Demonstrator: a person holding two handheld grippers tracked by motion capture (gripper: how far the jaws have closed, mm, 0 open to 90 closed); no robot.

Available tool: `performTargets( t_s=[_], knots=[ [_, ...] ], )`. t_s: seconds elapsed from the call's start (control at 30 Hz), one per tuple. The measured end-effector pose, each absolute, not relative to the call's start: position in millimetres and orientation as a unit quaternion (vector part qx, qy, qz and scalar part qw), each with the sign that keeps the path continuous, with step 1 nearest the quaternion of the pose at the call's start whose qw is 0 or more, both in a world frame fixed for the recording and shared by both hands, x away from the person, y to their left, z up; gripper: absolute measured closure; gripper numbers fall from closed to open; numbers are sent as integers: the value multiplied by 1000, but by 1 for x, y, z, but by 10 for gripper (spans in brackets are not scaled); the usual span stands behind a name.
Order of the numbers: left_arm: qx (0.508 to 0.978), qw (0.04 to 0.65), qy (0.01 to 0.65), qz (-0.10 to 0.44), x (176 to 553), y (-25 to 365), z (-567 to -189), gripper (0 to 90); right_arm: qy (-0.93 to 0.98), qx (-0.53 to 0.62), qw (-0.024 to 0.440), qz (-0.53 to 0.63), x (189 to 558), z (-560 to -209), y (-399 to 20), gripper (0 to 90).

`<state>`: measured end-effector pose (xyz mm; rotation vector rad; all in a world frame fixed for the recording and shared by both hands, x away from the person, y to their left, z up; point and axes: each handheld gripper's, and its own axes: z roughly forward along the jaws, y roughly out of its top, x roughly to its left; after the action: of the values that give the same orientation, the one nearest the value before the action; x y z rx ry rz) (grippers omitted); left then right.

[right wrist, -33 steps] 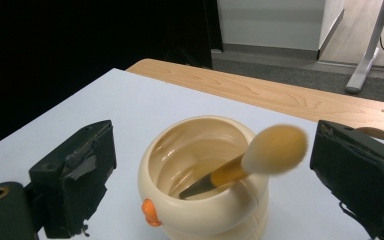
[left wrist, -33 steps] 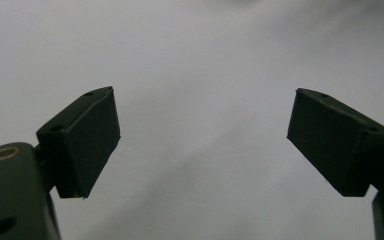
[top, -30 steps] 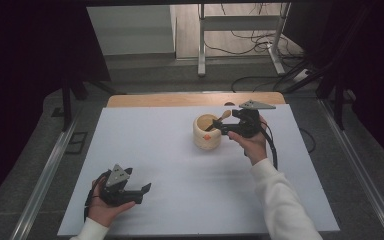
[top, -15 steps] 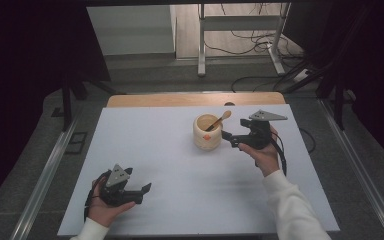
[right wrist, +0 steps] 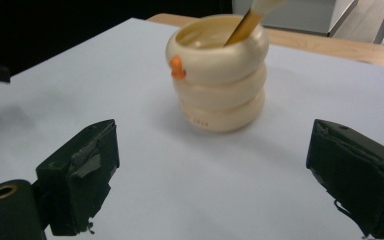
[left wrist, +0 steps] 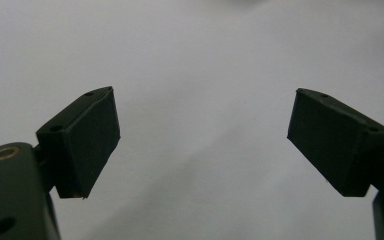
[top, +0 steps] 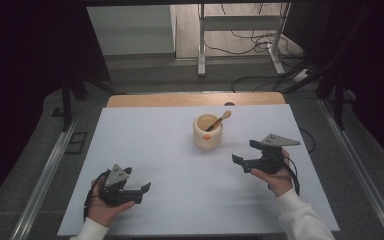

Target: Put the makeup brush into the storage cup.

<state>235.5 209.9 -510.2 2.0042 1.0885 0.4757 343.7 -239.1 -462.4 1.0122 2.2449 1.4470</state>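
A cream ribbed cup [top: 208,132] [right wrist: 218,80] with a small orange knob stands upright near the table's middle. A wooden spoon [top: 220,120] [right wrist: 247,19] leans in it, handle toward the right. My right gripper [top: 245,154] [right wrist: 212,175] is held open near the table's right side, a short way in front and to the right of the cup, nothing between its jaws. My left gripper [top: 142,192] [left wrist: 202,145] rests open at the front left, jaws wide over bare table surface.
The white table top [top: 170,160] has a wooden strip [top: 195,99] along its far edge. Metal rails [top: 45,175] run along both sides. Beyond the table stand desk legs [top: 202,45] and floor cables [top: 260,35].
My right gripper has let go of the spoon at the cup and drawn back toward the person and to the right, now open. The left gripper has not moved.
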Motion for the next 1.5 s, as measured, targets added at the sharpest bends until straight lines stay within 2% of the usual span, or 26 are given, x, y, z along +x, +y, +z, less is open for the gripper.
performTargets(
  t_s=[0.53, 1.5],
  knots=[
    [790, 396, 430, 185, 235, 209, -511, 137, 797, 358, 170, 457, 289, -494, -274, 86],
    [793, 390, 431, 183, 237, 208, -515, 135, 805, 350, 176, 446, 288, -503, -276, 89]
  ],
)
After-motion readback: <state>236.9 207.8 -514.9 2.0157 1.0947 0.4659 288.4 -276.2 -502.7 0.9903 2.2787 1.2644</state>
